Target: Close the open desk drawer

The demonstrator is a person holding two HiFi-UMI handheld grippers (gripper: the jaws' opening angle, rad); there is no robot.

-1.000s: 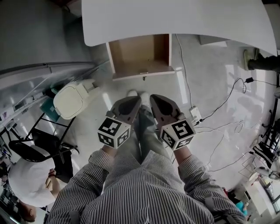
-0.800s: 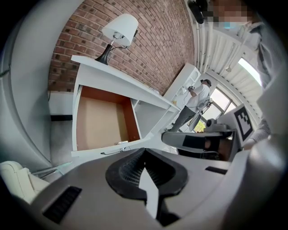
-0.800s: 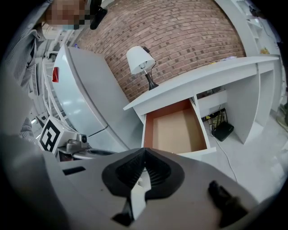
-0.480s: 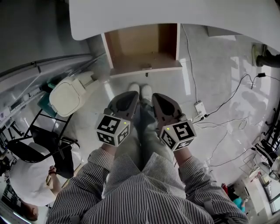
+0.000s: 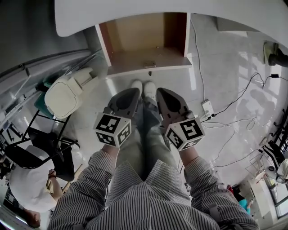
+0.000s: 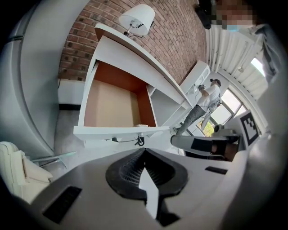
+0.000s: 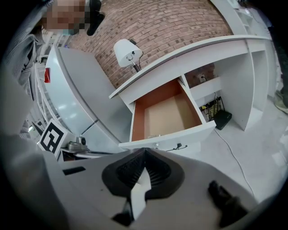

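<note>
The drawer (image 5: 144, 42) stands pulled well out from under the white desk (image 5: 189, 13). Its bare wooden bottom shows and its white front panel faces you, just beyond your two shoes (image 5: 143, 86).

You hold your left gripper (image 5: 133, 95) and your right gripper (image 5: 161, 94) side by side, low before your body. Both are aimed at that front panel and both are well apart from it. Each is clenched on nothing: in the left gripper view the ribbed pads meet at the tip with only air behind them, and the right gripper view shows the same. That likely suits the job, since closed tips make a blunt end for pushing a panel. Two set abreast would probably drive the drawer in straight rather than skew it.

A small dark thing, perhaps a key ring (image 6: 140, 141), hangs under the middle of the front, so the push looks better placed to either side of it.

By count:
- One drawer is open, with nothing to be made out inside except a small pale fitting at its front edge.
- One desk.
- One lamp (image 7: 127, 51) stands on its top, against the brick wall (image 7: 180, 22).
- Two grippers, each carrying one marker cube (image 5: 112, 129).
- One lidded white bin (image 5: 67, 96) sits to your left, clear of the drawer's path.
- One power strip (image 5: 208, 108) lies on the floor at your right.

The drawer is not yet touched, and the whole closing lies ahead.
</note>
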